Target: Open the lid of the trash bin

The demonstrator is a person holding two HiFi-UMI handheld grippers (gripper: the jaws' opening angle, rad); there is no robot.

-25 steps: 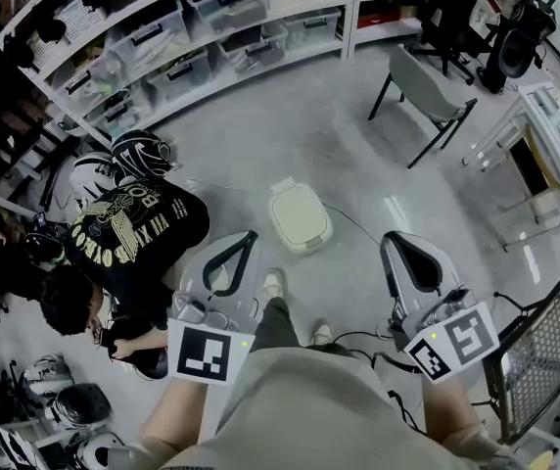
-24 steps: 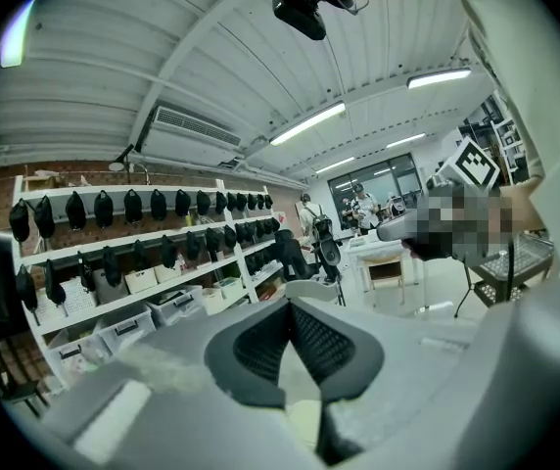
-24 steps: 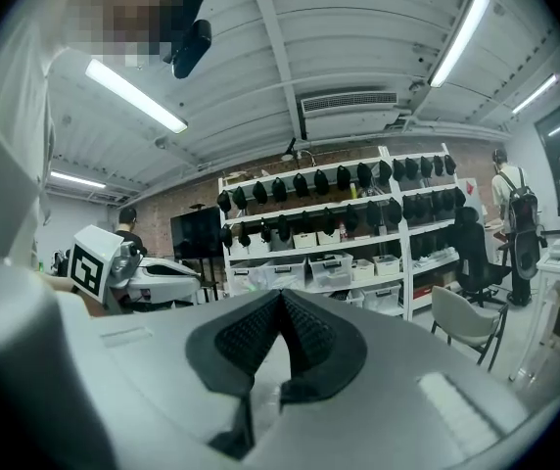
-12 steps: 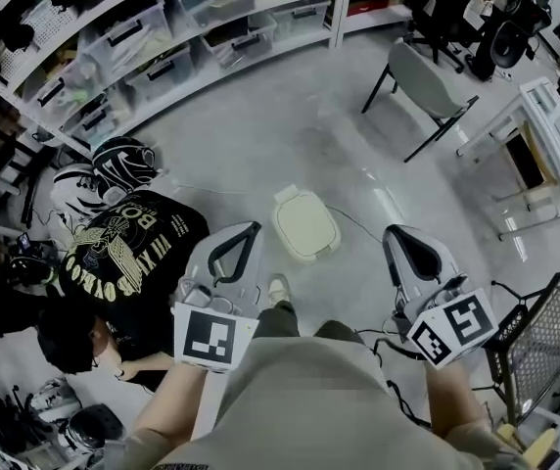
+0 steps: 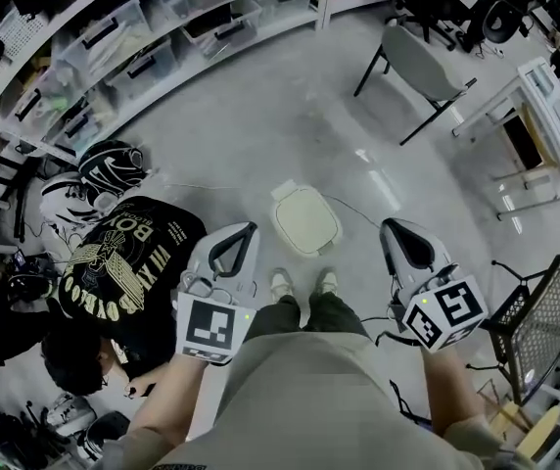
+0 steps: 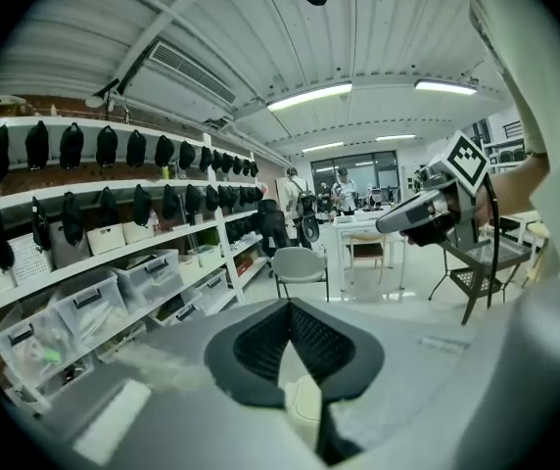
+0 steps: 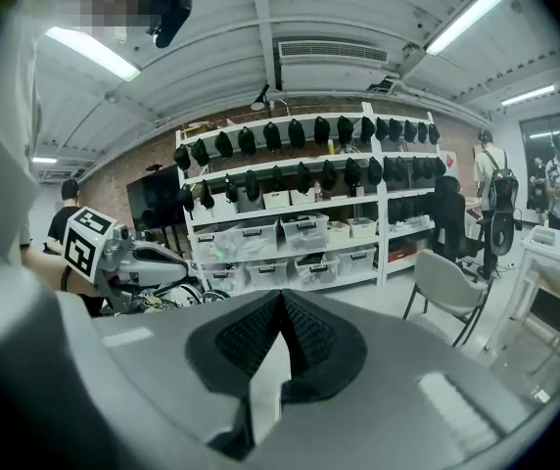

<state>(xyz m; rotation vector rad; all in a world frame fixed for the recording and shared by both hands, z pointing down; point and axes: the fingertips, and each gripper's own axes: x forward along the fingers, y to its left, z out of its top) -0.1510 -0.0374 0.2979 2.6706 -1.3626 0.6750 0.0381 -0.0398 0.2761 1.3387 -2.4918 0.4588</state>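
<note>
A cream trash bin with rounded corners stands on the grey floor, lid down, just ahead of my shoes. My left gripper hovers to its left, jaws shut with nothing between them. On the bin's right, my right gripper is also shut and empty. Neither touches the bin. In the left gripper view the left gripper points at shelves and a chair, not the bin. The right gripper likewise faces the shelving; the bin is hidden in both gripper views.
A person in a black printed shirt crouches close on the left, near helmets. Shelves with plastic boxes line the back. A grey chair stands back right, a white table at the right, a black wire stand beside my right arm.
The view has shifted forward: the bin now lies closer to my shoes, which stand side by side. Both grippers stay shut, flanking the bin. The crouching person sits lower left.
</note>
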